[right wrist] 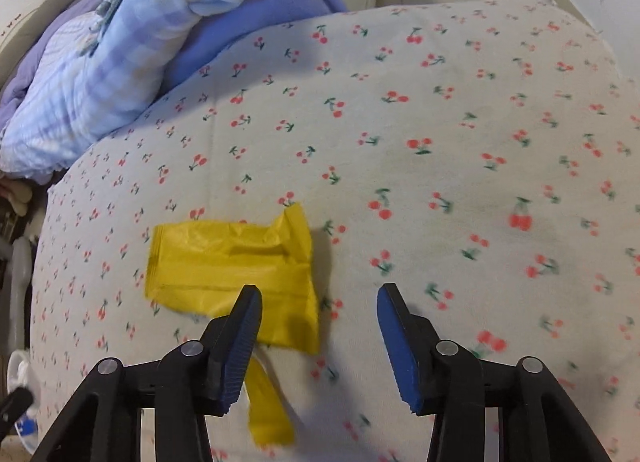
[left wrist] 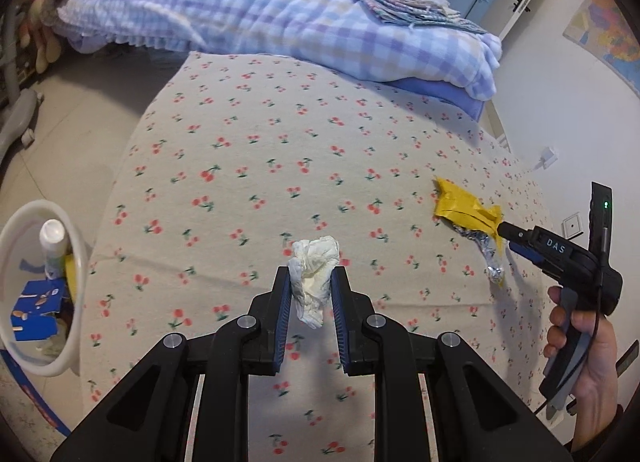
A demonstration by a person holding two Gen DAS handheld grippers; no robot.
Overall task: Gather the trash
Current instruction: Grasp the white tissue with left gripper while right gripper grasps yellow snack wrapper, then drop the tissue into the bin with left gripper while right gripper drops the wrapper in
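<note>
Across the cherry-print bedsheet (left wrist: 280, 133), folded checked quilts (left wrist: 248, 9) occupy the far end. At near left stands the white waste bin (left wrist: 78, 246), already holding rubbish. The yellow wrapper (right wrist: 232, 266) lies at right, beneath the right gripper (right wrist: 318, 298), jaws spread and empty. The left gripper (left wrist: 310, 282) is clamped on a crumpled tissue (left wrist: 314, 266). Advise carrying it fully over the bin rim before release.
</note>
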